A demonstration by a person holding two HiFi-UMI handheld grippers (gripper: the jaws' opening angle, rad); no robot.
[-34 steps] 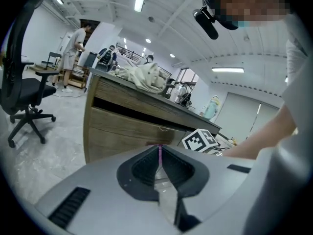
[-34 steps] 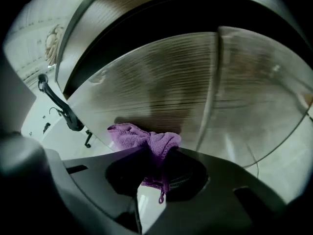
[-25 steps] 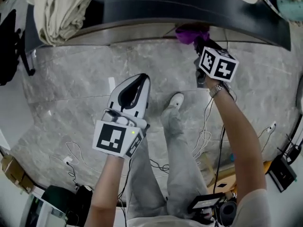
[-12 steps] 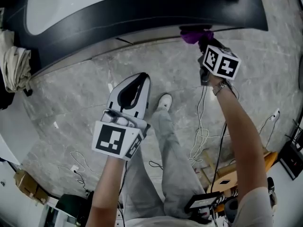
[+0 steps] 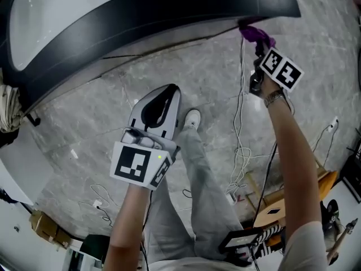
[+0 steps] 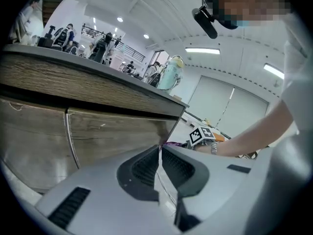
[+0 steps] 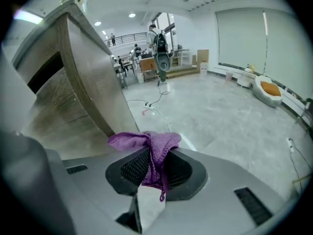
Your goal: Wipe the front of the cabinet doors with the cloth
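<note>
A purple cloth [image 7: 154,153] is pinched in my right gripper [image 7: 155,168], whose jaws are shut on it. In the head view the cloth [image 5: 255,35] sits just below the dark counter edge at the cabinet's right end, with the right gripper [image 5: 258,48] behind it. The wooden cabinet doors [image 6: 93,131] run along under the countertop [image 6: 88,87]; the cabinet's end corner [image 7: 93,97] stands just left of the cloth. My left gripper [image 6: 160,153] is shut and holds nothing; it hangs over the floor [image 5: 161,103], away from the cabinet.
Grey marble floor [image 5: 90,134] stretches below, with loose white cables [image 5: 242,151] and a plug. The person's legs and white shoe [image 5: 193,118] stand between the grippers. Boxes and gear [image 5: 271,213] lie at the lower right. A beige cloth [image 5: 8,109] hangs at far left.
The view has swung, and my right gripper with the purple cloth has moved up and rightward toward the cabinet's right end. The left gripper has kept its place.
</note>
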